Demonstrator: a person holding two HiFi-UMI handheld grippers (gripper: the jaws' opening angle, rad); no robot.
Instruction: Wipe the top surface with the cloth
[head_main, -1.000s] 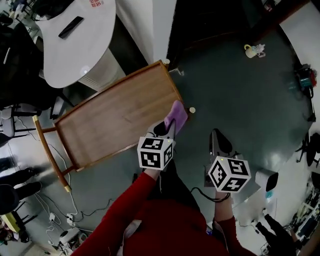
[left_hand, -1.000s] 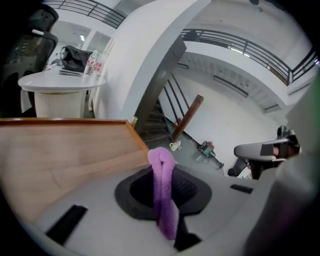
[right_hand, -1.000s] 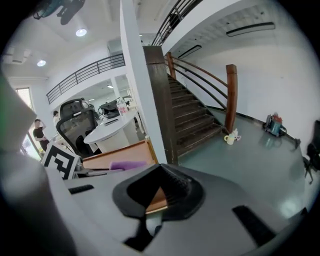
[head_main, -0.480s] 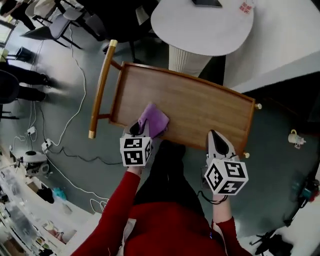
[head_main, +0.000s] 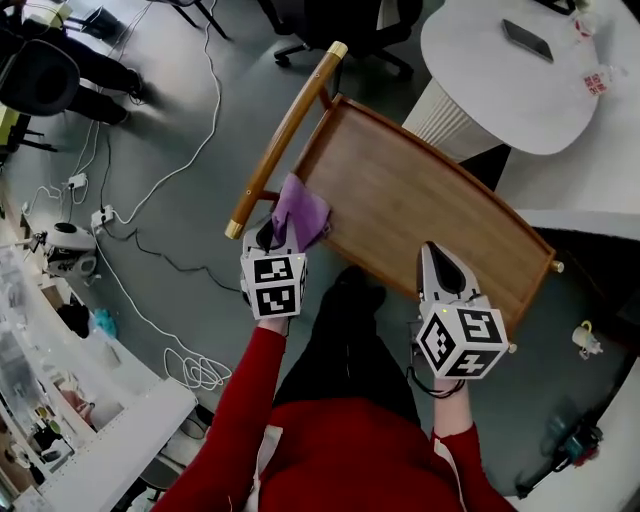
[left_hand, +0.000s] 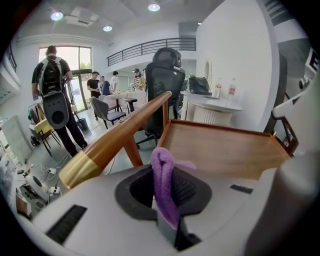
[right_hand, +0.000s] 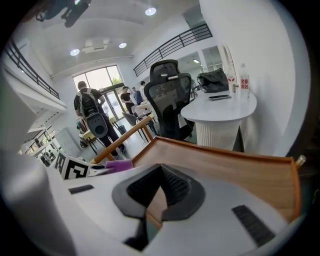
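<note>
bright, even ceiling light | soft shadows | strong fisheye edges, dark corners

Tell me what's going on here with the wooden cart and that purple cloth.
A person in red sleeves holds a hand-held gripper in each hand. The left hand-held gripper is clamped on a purple cloth, held at the corner of the wooden cart top beside its handle. The right hand-held gripper is shut on nothing, over the near edge of the cart. Whether the cloth touches the wood is unclear.
</note>
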